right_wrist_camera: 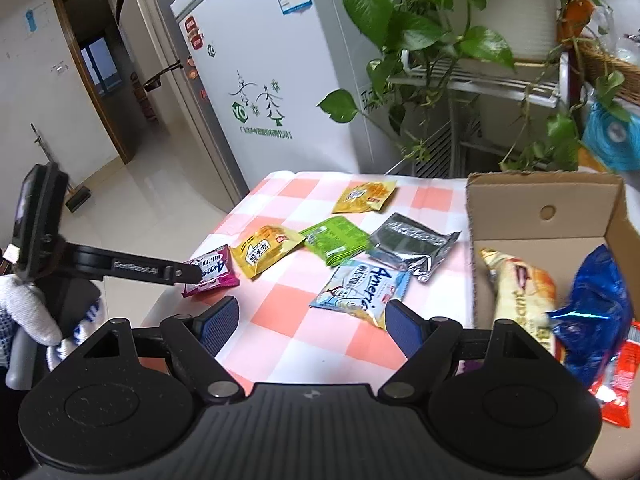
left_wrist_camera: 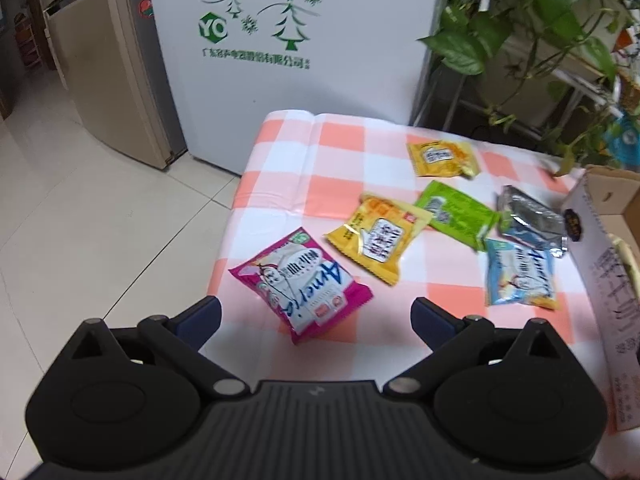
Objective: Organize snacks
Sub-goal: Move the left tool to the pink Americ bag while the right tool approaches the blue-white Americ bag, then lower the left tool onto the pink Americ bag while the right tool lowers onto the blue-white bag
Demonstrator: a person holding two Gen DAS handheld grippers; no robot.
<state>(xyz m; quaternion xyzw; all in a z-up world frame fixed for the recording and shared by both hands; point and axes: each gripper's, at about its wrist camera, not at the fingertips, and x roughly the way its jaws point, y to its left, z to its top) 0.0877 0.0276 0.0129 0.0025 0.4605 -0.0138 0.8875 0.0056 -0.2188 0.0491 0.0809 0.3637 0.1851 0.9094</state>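
Checked pink-and-white cloth covers the desk (right_wrist_camera: 280, 312), which stands in front of a white fridge (right_wrist_camera: 280, 80) with trailing houseplants (right_wrist_camera: 420, 32) behind.

A cardboard box (right_wrist_camera: 536, 212) sits at the right end of the desk and serves as the landmark. Inside it lie a cream packet (right_wrist_camera: 520, 292), a blue packet (right_wrist_camera: 596, 304) and a red packet (right_wrist_camera: 618, 384), so part of the sorting looks done. Six packets are left on the cloth: a silver packet (right_wrist_camera: 416, 244) just beside the box wall, a light blue packet (right_wrist_camera: 360, 292) near the box's front corner, a green packet (right_wrist_camera: 336, 240) further out, a yellow packet (right_wrist_camera: 268, 250) beyond that, an orange-yellow packet (right_wrist_camera: 364, 198) towards the far edge, and a pink packet (left_wrist_camera: 300, 284) farthest from the box, at the desk's left edge.

The left tongs (left_wrist_camera: 316, 316) stand wide apart with nothing between them, hovering just short of the pink packet, probably the next pick. The right tongs (right_wrist_camera: 312, 320) are likewise spread and empty, close to the light blue packet.

The box's right side and near end are cut off, so more packets may lie there unseen. The red packet is blurred and partly out of frame, and most print is too small to read. Of the person, only a pale sleeve (right_wrist_camera: 24, 308) shows.
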